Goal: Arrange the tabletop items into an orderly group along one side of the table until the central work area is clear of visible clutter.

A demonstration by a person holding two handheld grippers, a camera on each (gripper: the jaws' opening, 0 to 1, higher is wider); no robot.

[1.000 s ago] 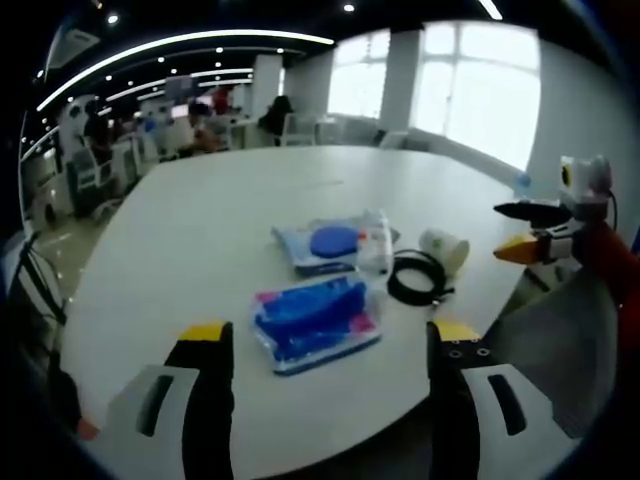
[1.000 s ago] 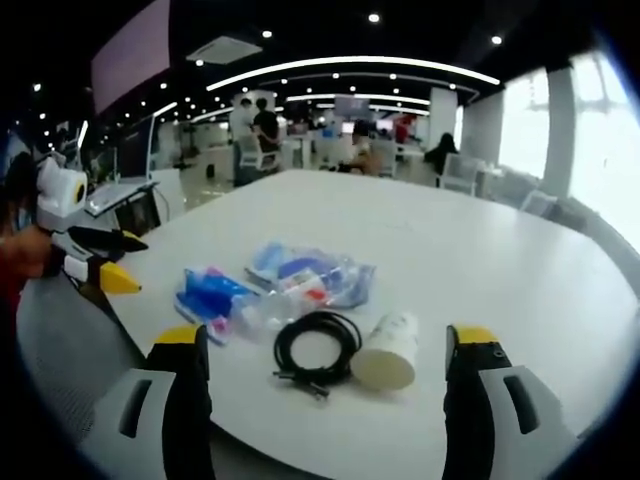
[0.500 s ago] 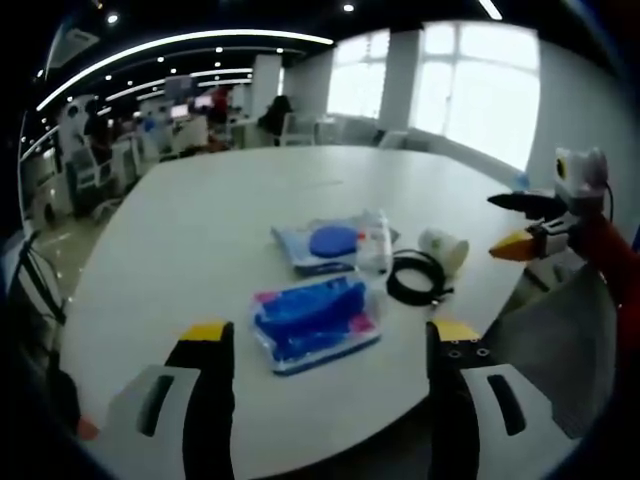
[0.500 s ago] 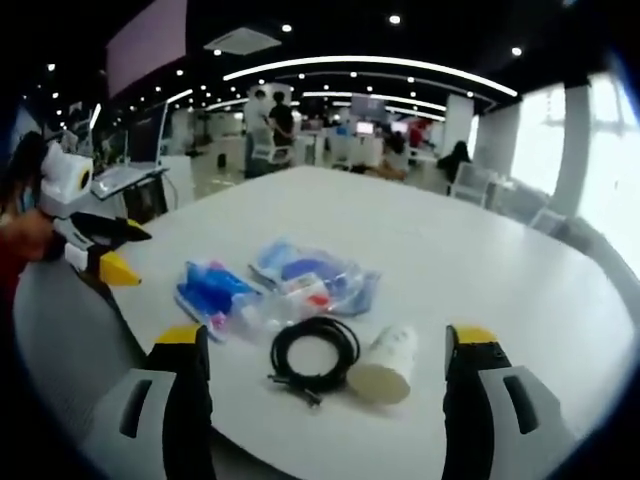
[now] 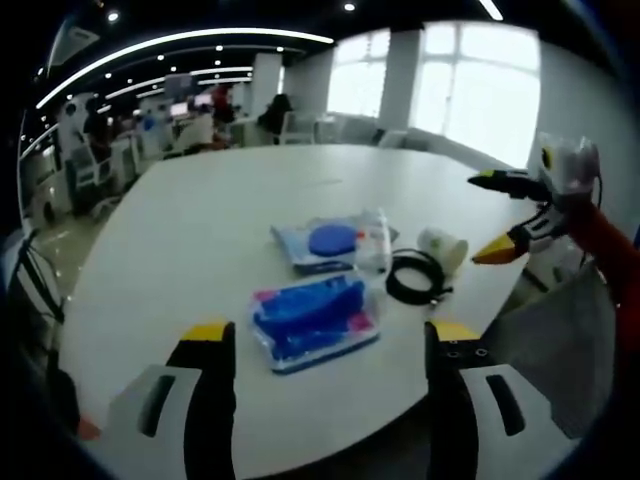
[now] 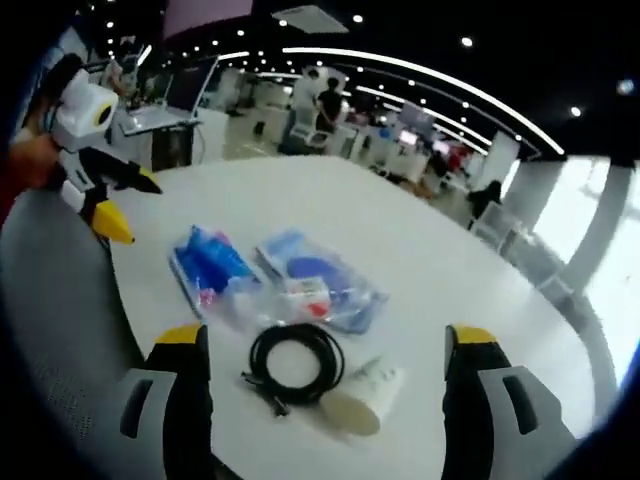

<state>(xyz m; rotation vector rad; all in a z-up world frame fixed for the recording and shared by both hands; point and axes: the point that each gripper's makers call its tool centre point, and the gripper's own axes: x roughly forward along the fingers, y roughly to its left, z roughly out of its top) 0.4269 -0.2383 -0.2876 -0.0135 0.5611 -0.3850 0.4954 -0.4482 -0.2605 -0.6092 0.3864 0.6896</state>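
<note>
Clutter sits untouched near the table's [image 5: 200,220] near edge: blue packet [image 5: 312,318], clear pouch [image 5: 330,244], coiled cable [image 5: 417,277] and tipped cup [image 5: 444,248]. Your right gripper [image 6: 325,365] has tilted down over them since a second ago, jaws wide and empty; your left gripper [image 5: 320,360] hangs open, so sorting hasn't begun.

My left gripper [image 5: 325,345] has grey jaws with yellow tips. My right gripper [image 6: 325,345] matches. My sleeve [image 5: 605,245] is red.
</note>
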